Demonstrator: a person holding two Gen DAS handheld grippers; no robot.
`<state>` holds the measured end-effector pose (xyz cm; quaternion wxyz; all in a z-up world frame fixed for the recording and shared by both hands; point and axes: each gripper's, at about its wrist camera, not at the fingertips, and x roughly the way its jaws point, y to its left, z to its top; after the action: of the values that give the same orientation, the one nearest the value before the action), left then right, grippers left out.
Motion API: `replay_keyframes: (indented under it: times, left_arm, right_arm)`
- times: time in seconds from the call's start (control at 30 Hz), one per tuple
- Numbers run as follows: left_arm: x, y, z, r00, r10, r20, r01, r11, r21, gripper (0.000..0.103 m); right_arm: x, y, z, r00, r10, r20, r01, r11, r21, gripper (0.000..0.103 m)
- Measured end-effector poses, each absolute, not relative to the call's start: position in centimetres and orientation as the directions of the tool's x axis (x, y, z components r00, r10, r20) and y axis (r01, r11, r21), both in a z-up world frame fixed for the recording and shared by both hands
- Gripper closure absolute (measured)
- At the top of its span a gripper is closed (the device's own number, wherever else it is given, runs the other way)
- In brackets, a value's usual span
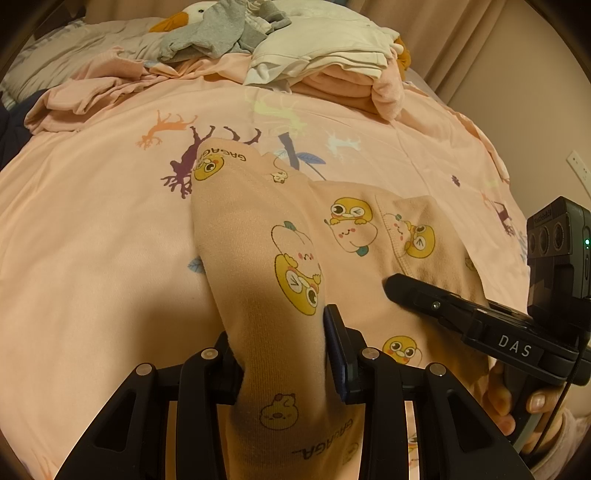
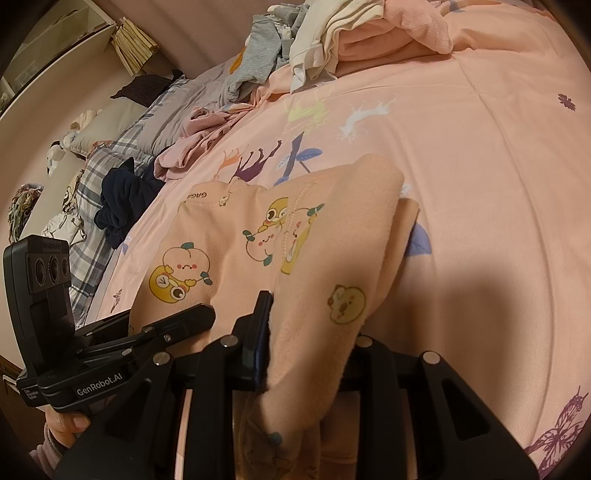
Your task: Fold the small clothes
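A fold of the peach cartoon-print garment (image 1: pixel 280 266) fills the space between the two fingers of the left gripper (image 1: pixel 284 354), which is clamped on the cloth: the dark pad (image 1: pixel 338 350) on one finger presses against its side, and the fabric rises out of the jaws and drapes forward, away from that gripper, onto the pink bedspread (image 1: pixel 92 229). To the right of it, angled downward and inward, sits the right gripper (image 1: pixel 402 291), with the person's right hand (image 1: pixel 517 398) wrapped around its handle below and fingernails showing. In the right wrist view the right gripper (image 2: pixel 306 354) likewise grips a bunched edge of the same garment (image 2: pixel 229 251), the cloth squeezed between its fingers and spreading ahead over the bed. The left gripper (image 2: pixel 199 314) lies to its left, pointing down toward the garment, held by the left hand (image 2: pixel 68 421) at the lower corner. Both grippers tilt steeply toward the bed. Well ahead of them, at the far side of the bedspread, lie a stack of folded clothes (image 1: pixel 332 62) and a loose grey garment (image 1: pixel 218 33).
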<state>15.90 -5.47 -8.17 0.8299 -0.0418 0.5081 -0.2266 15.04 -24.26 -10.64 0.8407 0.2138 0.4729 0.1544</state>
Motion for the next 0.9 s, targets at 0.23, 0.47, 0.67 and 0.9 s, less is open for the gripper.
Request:
replay_keyframes:
  times: [0.23, 0.47, 0.67, 0.9]
  left_arm:
    - [15.85, -5.54, -8.14, 0.382, -0.418, -0.824, 0.333, 0.894, -0.300, 0.069]
    - [15.91, -5.46, -8.24, 0.382, -0.417, -0.825, 0.332, 0.895, -0.298, 0.069]
    - [15.88, -5.58, -8.20, 0.382, -0.415, -0.825, 0.333, 0.895, -0.296, 0.069]
    - [15.90, -5.60, -8.20, 0.382, -0.415, -0.826, 0.332, 0.895, -0.296, 0.068]
  right_arm:
    - [15.08, -24.28, -10.63, 0.505, 0.462, -0.730, -0.058, 0.861, 0.505, 0.075]
    - [15.10, -24.32, -10.73, 0.504, 0.464, -0.728, -0.055, 0.859, 0.509, 0.075]
    - [15.10, -24.34, -10.77, 0.504, 0.464, -0.728, -0.055, 0.859, 0.510, 0.074]
    - [15.14, -24.36, -10.76, 0.504, 0.465, -0.728, -0.054, 0.858, 0.510, 0.074]
